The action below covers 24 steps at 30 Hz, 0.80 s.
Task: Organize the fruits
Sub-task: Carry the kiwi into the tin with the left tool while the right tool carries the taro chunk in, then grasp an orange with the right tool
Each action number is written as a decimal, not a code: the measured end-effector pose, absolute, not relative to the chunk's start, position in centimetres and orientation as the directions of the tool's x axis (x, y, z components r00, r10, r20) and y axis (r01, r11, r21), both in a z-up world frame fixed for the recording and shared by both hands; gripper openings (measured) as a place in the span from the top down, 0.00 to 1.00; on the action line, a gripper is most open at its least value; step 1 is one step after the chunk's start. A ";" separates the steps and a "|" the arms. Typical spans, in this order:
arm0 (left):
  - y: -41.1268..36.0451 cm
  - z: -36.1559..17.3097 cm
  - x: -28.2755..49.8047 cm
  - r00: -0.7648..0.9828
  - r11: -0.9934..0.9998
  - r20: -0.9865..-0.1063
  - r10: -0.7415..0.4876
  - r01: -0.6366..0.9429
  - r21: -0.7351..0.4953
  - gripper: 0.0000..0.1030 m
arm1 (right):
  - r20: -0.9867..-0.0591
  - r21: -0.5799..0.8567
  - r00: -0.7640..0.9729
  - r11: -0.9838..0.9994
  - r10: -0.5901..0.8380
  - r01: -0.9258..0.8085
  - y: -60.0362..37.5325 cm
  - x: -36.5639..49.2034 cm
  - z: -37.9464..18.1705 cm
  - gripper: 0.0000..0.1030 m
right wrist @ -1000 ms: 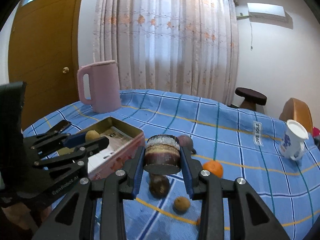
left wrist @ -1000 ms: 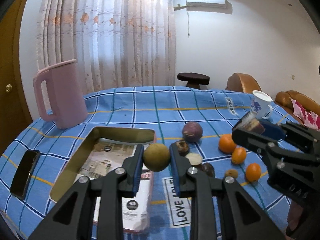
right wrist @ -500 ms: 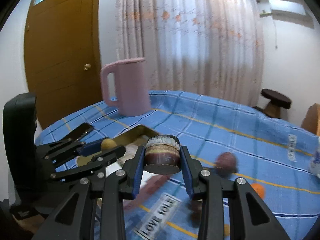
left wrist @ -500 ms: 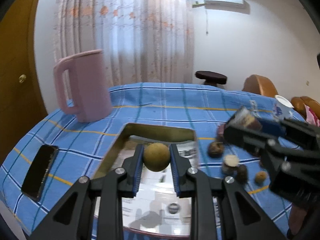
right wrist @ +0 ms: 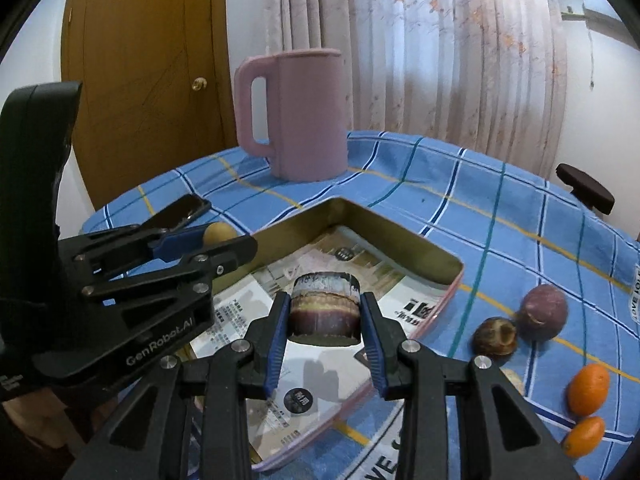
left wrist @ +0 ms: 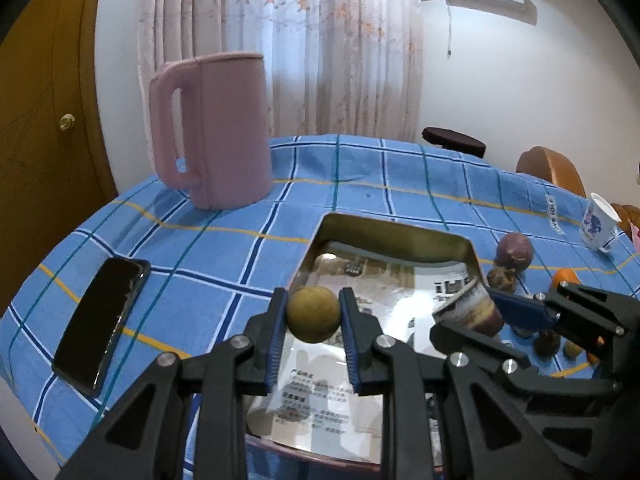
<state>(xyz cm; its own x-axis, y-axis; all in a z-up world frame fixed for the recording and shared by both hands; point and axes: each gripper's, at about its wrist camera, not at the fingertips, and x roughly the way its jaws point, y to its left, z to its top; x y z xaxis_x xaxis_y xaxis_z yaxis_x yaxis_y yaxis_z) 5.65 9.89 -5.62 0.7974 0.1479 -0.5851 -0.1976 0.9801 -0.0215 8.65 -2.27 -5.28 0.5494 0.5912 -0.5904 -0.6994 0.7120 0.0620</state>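
Left wrist view: the left gripper [left wrist: 314, 314] is closed on a round yellow-green fruit [left wrist: 313, 313], both blue pads pressed to its sides, held above the near left part of the open metal tin [left wrist: 394, 236]. The tin floor is lined with printed paper, and no fruit is visible on it. In the right wrist view, the right gripper [right wrist: 324, 312] is clamped on a short dark sugarcane segment [right wrist: 324, 307], also held above the tin interior. The two grippers sit close together over the tin; the gap between them is narrow. The tin's far wall and right wall stand upright; its near rim is hidden behind the left gripper's body. To the left of the tin, the tablecloth [left wrist: 240, 220] shows open cloth up to a black phone [left wrist: 100, 316] lying near the table edge. A pink pitcher [left wrist: 216, 128] stands behind the tin, well apart from it. To the right of the tin, loose fruit lies on the cloth: a purple passion fruit [right wrist: 545, 311], a brown shelled fruit [right wrist: 495, 336] touching it, and two small oranges [right wrist: 588, 389] near the frame edge. More small fruits in the left wrist view are partly covered by the right gripper and cannot be identified. A white cup [left wrist: 599, 222] stands tilted toward the far right table edge.
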 end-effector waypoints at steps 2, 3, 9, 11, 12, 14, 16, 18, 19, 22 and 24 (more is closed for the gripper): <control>9.9 -5.9 5.7 0.791 0.981 -0.594 0.146 -0.195 -0.019 0.73 | -0.602 0.055 0.544 0.710 0.584 -0.702 -1.9 8.7 -5.7 0.64; 10.0 -6.1 5.7 0.787 0.980 -0.598 0.150 -0.200 -0.017 0.73 | -0.608 0.052 0.542 0.711 0.580 -0.702 -1.7 8.7 -5.9 0.64; 9.8 -5.6 5.1 0.797 0.978 -0.582 0.159 -0.206 -0.015 0.34 | -0.614 0.043 0.546 0.715 0.570 -0.698 -1.6 8.5 -6.3 0.35; 9.5 -5.0 4.7 0.810 0.977 -0.559 0.177 -0.212 0.002 0.26 | -0.603 0.039 0.554 0.715 0.574 -0.699 -1.9 8.2 -6.0 0.34; 9.2 -4.6 4.4 0.816 0.977 -0.548 0.182 -0.211 0.011 0.26 | -0.596 0.039 0.558 0.715 0.578 -0.698 -2.3 8.1 -5.8 0.34; 9.0 -4.1 4.0 0.828 0.980 -0.534 0.169 -0.201 -0.001 0.23 | -0.585 0.015 0.585 0.728 0.562 -0.685 -3.4 7.4 -5.4 0.34; 8.5 -3.6 3.6 0.839 0.982 -0.523 0.149 -0.186 -0.019 0.18 | -0.573 -0.029 0.624 0.748 0.531 -0.663 -5.3 6.7 -4.9 0.34; 7.3 -3.4 3.2 0.850 0.987 -0.512 0.123 -0.159 -0.027 0.14 | -0.564 -0.049 0.664 0.782 0.491 -0.621 -8.0 6.2 -4.6 0.34; 6.9 -3.3 3.2 0.852 0.989 -0.510 0.114 -0.148 -0.028 0.14 | -0.561 -0.044 0.681 0.804 0.471 -0.592 -9.8 6.0 -4.4 0.34; 3.9 -3.5 3.3 0.856 0.997 -0.514 0.056 -0.079 -0.023 0.14 | -0.555 -0.029 0.734 0.872 0.392 -0.488 -14.8 5.7 -4.1 0.34; 1.7 -3.7 3.4 0.854 0.999 -0.520 0.023 -0.035 -0.012 0.14 | -0.566 -0.029 0.756 0.909 0.328 -0.416 -17.5 5.5 -4.3 0.34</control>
